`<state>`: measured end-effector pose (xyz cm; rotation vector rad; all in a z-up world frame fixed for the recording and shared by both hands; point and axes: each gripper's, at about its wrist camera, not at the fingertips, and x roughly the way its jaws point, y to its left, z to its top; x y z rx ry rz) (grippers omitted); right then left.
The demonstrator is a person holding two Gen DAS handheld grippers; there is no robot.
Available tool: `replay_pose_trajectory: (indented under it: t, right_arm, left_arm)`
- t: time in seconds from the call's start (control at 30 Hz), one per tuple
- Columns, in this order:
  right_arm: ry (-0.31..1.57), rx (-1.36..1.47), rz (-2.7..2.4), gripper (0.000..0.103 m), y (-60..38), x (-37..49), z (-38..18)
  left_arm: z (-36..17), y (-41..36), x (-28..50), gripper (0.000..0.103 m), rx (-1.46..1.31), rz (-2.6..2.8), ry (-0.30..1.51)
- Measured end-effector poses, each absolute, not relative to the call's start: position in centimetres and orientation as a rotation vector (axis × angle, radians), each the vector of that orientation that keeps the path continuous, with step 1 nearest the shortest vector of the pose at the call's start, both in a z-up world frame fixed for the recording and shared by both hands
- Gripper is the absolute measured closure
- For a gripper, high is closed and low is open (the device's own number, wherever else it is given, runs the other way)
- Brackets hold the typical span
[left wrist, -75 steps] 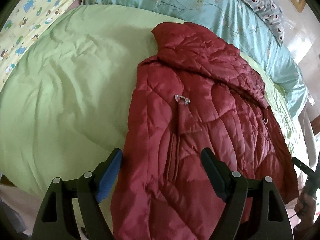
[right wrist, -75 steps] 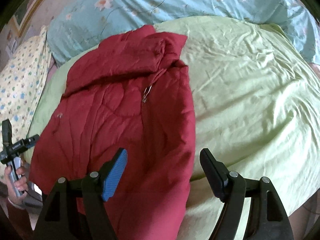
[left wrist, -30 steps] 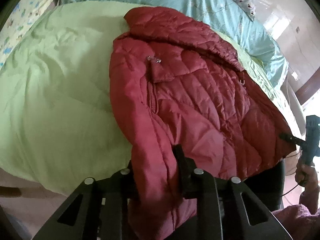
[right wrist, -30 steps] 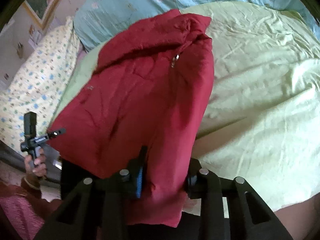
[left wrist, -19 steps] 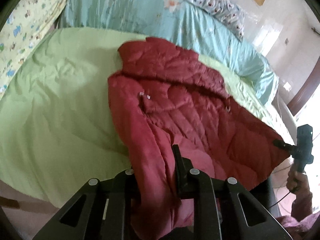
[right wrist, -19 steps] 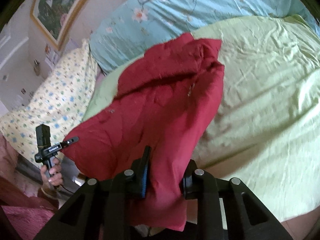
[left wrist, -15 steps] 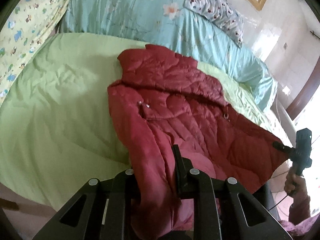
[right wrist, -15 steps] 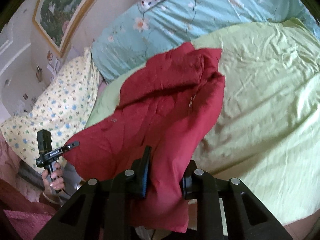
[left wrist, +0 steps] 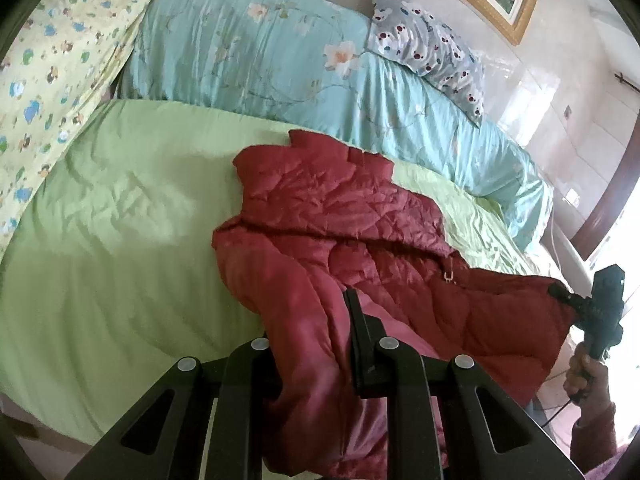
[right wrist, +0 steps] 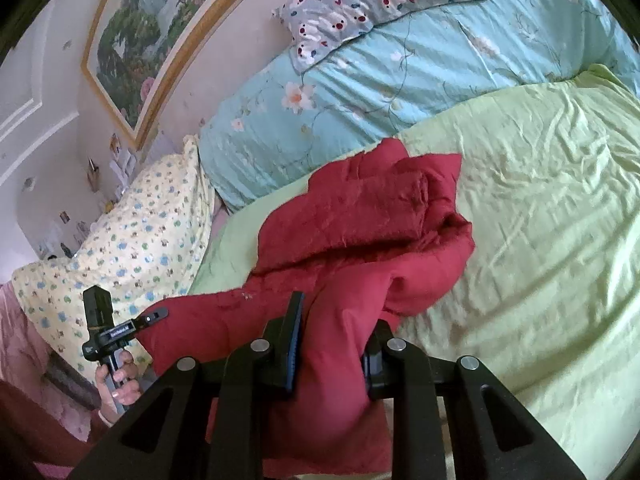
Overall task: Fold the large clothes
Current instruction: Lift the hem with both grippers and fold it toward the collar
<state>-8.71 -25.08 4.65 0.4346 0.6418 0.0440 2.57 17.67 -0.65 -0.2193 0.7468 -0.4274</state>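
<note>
On the bed [left wrist: 120,248], both claws clamp the red jacket's [left wrist: 340,216] near hem: left claw [left wrist: 316,340], right claw [right wrist: 332,344]. Carry both corners level toward the collar, hem taut, then release together.

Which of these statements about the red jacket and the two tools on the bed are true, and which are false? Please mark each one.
1. The left tool is shut on the red jacket. True.
2. The right tool is open and holds nothing. False: it too is shut on the jacket's fabric.
3. The jacket lies flat on the green blanket. False: its near edge is lifted off the blanket by both tools, only the collar end rests there.
4. A light blue floral quilt lies beyond the green blanket. True.
5. The jacket is blue. False: it is dark red and quilted.
</note>
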Motion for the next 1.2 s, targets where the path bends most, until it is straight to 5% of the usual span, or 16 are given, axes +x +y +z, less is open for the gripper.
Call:
replay_pose_trajectory:
  t: [0.63,1.2]
  right_arm:
    - [0.564,0.44,-0.014,0.081,-29.1,0.2,7.9]
    - [0.551,0.493,-0.139,0.081,-34.7,10.6,6.1]
  left_arm:
    - [3.3,14.9,12.6,0.085,-0.238,-0.381,0.683]
    - [1.3,10.5,28.5,0.085,-0.301,-0.274,0.759]
